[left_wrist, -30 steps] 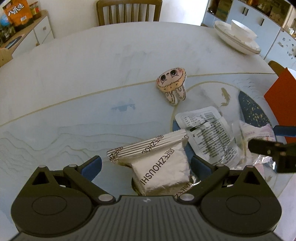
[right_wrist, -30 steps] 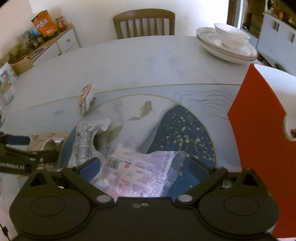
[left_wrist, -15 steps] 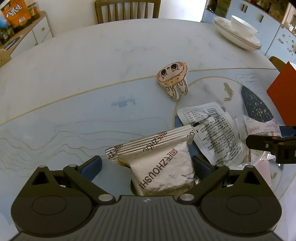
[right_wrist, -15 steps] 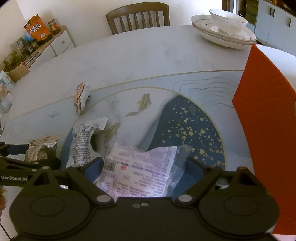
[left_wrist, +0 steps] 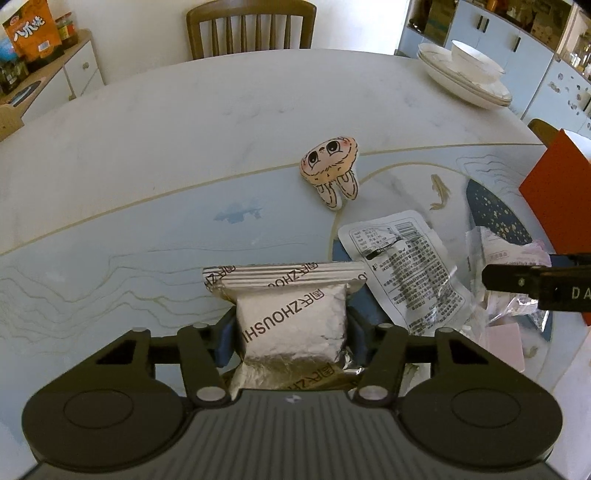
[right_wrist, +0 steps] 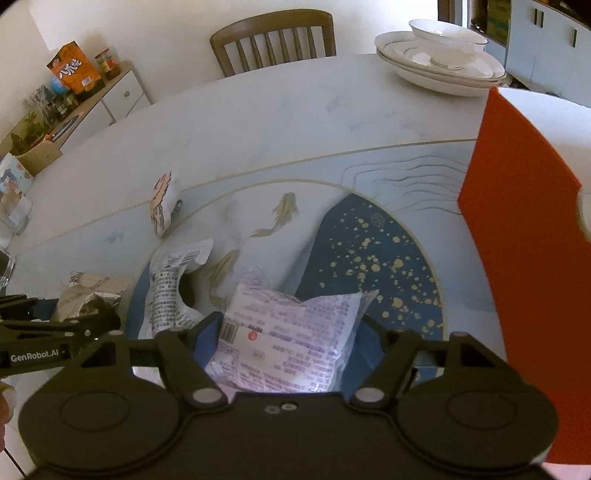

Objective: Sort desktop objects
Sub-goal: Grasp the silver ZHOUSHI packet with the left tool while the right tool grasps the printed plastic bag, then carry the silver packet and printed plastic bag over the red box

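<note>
My left gripper (left_wrist: 291,332) is shut on a silver foil packet (left_wrist: 291,321) printed ZHOUSHI, its blue pads pressing both sides. My right gripper (right_wrist: 288,332) is shut on a pink-and-white printed snack bag (right_wrist: 288,347). A white packet with black text (left_wrist: 402,266) lies between them on the mat; it also shows in the right wrist view (right_wrist: 171,291). A cartoon-face toy (left_wrist: 330,166) lies further back, also seen edge-on in the right wrist view (right_wrist: 162,203). The right gripper shows at the right edge of the left wrist view (left_wrist: 539,284).
An orange box (right_wrist: 528,258) stands at the right. Stacked white plates with a bowl (right_wrist: 439,55) sit at the far right of the round table (left_wrist: 184,129). A wooden chair (left_wrist: 251,29) stands behind it. A sideboard (right_wrist: 74,103) with jars is at the left.
Both grippers have closed: the left on the foil packet, the right on the pink snack bag. Both packets now sit squeezed between the pads.
</note>
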`<act>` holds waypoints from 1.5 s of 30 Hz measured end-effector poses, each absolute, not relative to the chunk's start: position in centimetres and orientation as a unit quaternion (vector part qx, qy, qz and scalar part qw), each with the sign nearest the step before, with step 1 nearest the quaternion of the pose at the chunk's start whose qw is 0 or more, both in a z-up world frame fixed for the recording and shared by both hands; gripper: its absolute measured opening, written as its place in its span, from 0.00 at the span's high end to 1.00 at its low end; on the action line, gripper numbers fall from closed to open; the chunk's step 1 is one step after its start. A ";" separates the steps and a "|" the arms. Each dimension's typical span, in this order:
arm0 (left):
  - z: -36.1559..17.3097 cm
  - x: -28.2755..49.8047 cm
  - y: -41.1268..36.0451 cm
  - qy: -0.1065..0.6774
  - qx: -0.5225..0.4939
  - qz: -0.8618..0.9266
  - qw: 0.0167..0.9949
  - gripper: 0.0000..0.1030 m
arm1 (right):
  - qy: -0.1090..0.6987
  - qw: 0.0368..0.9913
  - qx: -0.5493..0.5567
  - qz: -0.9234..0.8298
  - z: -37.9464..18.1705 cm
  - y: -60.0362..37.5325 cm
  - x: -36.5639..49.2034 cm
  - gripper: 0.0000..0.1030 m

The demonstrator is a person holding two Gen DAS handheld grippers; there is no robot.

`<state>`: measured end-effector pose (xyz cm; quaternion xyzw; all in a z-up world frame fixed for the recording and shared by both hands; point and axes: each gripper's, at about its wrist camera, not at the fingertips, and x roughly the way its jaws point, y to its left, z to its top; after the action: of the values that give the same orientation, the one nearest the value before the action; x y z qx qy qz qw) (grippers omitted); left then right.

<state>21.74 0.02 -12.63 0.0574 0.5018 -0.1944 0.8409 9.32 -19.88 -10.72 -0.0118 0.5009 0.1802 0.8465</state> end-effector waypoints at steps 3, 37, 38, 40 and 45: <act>-12.3 21.5 0.0 0.500 0.055 -0.192 0.843 0.45 | 0.500 0.847 -0.006 0.180 -10.5 -20.4 9.2 0.30; -2.7 15.6 -5.8 0.456 0.043 -0.239 0.856 0.45 | 0.464 0.861 0.024 0.208 -2.2 -26.9 5.3 0.31; -2.5 15.5 -6.1 0.455 0.043 -0.242 0.856 0.45 | 0.462 0.862 0.024 0.209 -1.9 -27.2 5.3 0.31; -1.9 15.1 -6.8 0.448 0.044 -0.249 0.857 0.45 | 0.458 0.863 0.025 0.211 -1.4 -27.9 5.2 0.31; -0.6 14.2 -8.7 0.435 0.052 -0.261 0.860 0.45 | 0.446 0.867 0.031 0.220 0.2 -29.6 5.2 0.31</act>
<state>14.25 -8.73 -0.65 0.0521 0.4347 -0.2613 0.8603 5.16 -29.61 0.19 0.0306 0.4464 0.2199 0.8668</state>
